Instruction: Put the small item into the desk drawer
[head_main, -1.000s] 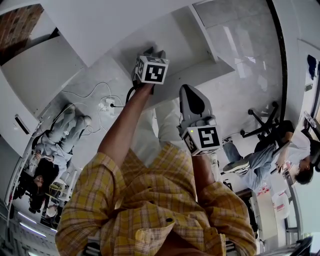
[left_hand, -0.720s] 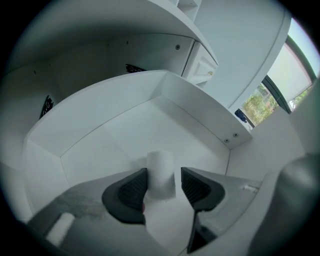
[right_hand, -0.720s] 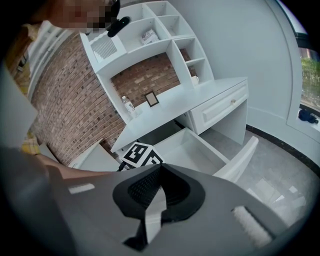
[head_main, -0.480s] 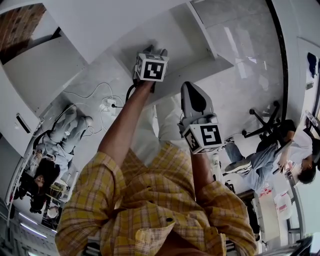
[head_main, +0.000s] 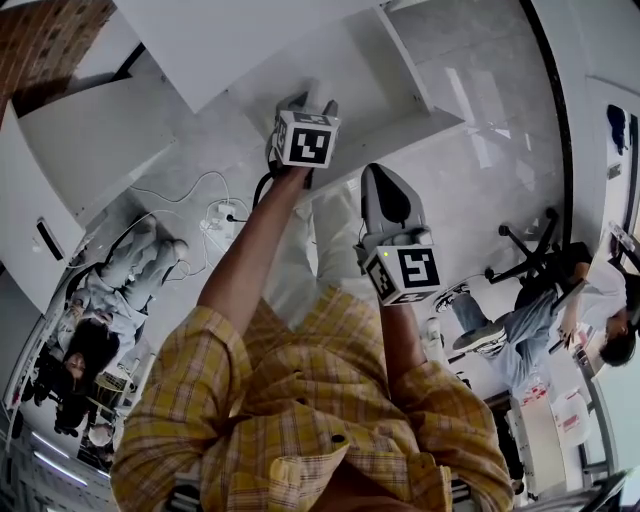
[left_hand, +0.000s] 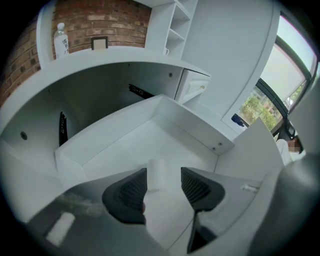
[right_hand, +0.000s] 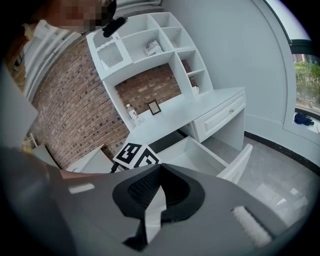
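The white desk drawer stands pulled out. On its floor lies the small item, a short white cylinder. My left gripper hangs above it, pointing steeply down. Its jaws have just been opening and stand open, with the item seen between them but free of the pads. In the head view the left gripper is over the drawer, and the right gripper is nearer me. The right gripper is shut on nothing and looks toward the drawer.
The desk carries a bottle and a picture frame before a brick wall, with white shelves above. A closed drawer unit sits to the right. A power strip, seated people and an office chair occupy the floor.
The left gripper has lifted a little above the drawer. The right gripper has risen slightly too, and its jaws stay shut.
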